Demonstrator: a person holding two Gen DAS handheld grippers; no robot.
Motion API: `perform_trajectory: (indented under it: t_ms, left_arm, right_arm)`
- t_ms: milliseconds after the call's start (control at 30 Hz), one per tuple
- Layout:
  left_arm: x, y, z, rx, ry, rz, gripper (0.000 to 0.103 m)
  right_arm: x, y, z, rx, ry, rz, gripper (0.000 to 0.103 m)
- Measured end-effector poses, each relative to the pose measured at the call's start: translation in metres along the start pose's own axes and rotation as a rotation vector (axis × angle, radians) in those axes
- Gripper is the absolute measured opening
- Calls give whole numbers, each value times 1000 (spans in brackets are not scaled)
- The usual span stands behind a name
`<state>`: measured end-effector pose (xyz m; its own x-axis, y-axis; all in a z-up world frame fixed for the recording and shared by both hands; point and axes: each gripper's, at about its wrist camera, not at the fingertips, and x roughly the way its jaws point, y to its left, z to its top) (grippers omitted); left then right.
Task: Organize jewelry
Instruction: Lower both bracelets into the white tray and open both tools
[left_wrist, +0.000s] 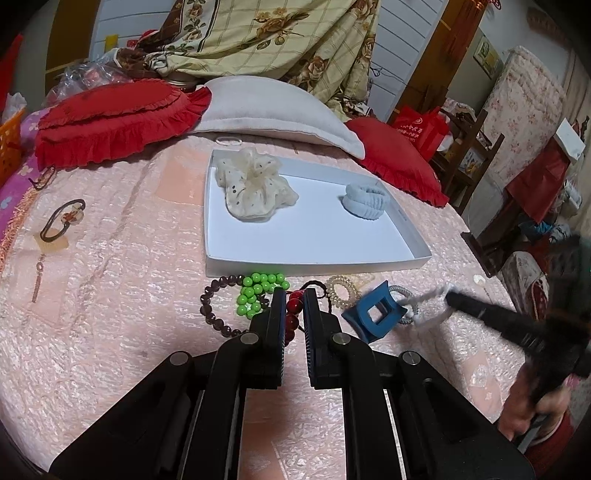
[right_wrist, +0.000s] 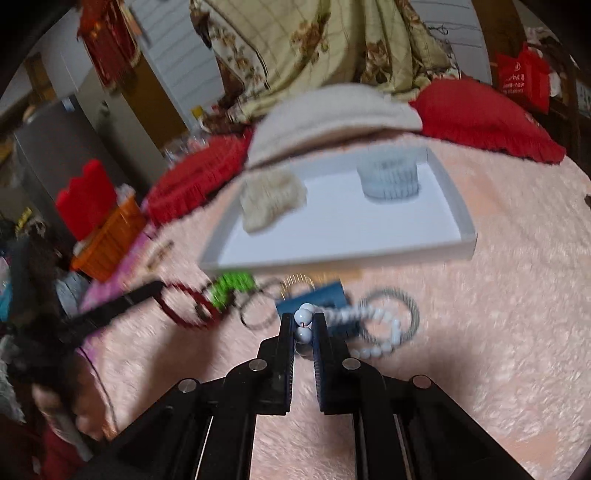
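A white tray (left_wrist: 384, 254) on the pink bedspread holds a cream scrunchie (left_wrist: 255, 188) and a pale blue scrunchie (left_wrist: 365, 201). In front of it lie a green bead bracelet (left_wrist: 258, 291), a dark purple bead bracelet (left_wrist: 214, 306), a clear coil tie (left_wrist: 341, 291) and a blue claw clip (left_wrist: 373, 312). My left gripper (left_wrist: 294, 295) is shut on a red bead bracelet (left_wrist: 293, 314). My right gripper (right_wrist: 303, 318) is shut on a white bead bracelet (right_wrist: 384, 332), which trails right over a grey hair tie (right_wrist: 410, 306). The right wrist view is motion-blurred.
Red frilled cushions (left_wrist: 110, 118) and a white pillow (left_wrist: 273, 107) lie behind the tray. A brown hair clip on a card (left_wrist: 61, 221) sits at the left. An orange basket (right_wrist: 110, 236) stands off the bed's left side. A wooden chair (left_wrist: 476, 147) is at the right.
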<state>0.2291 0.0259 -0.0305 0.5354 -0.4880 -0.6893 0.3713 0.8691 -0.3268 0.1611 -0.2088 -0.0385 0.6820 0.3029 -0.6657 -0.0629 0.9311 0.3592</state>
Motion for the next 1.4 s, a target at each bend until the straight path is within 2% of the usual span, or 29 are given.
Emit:
perform_trajectory:
  t_ms: [100, 267, 400, 533, 733, 900, 1200, 1267, 1300, 1367, 1400]
  left_arm:
    - [-2, -3, 3, 12, -1, 4, 8]
    - [-6, -6, 29, -7, -22, -20, 8]
    - [-1, -12, 54, -5, -50, -33, 8]
    - [20, -11, 75, -4, -43, -19, 8]
    - [61, 4, 83, -26, 15, -9, 8]
    - [86, 23, 82, -44, 43, 59, 8]
    - [97, 45, 80, -84, 53, 105, 8]
    - [98, 48, 80, -91, 63, 91, 11]
    - [98, 48, 81, -97, 69, 81, 17]
    - [96, 50, 82, -115, 73, 50, 41]
    - [93, 50, 82, -122, 65, 38, 46]
  right_arm:
    - [-9, 0, 18, 11, -34, 18, 9]
    - [-20, 4, 50, -7, -78, 29, 9]
    - [-18, 14, 74, -52, -96, 2, 9]
    - [0, 20, 93, -92, -87, -37, 9]
    - [45, 22, 112, -85, -22, -72, 9]
    - [91, 23, 127, -90, 47, -111, 9]
    - [188, 20, 166, -82, 169, -249, 9]
    - [199, 17, 169, -65, 188, -265, 9]
    - [204, 14, 170, -45, 200, -263, 9]
    - [209, 7, 172, -12, 223, -266, 9]
    - [209, 4, 174, -6, 224, -267, 9]
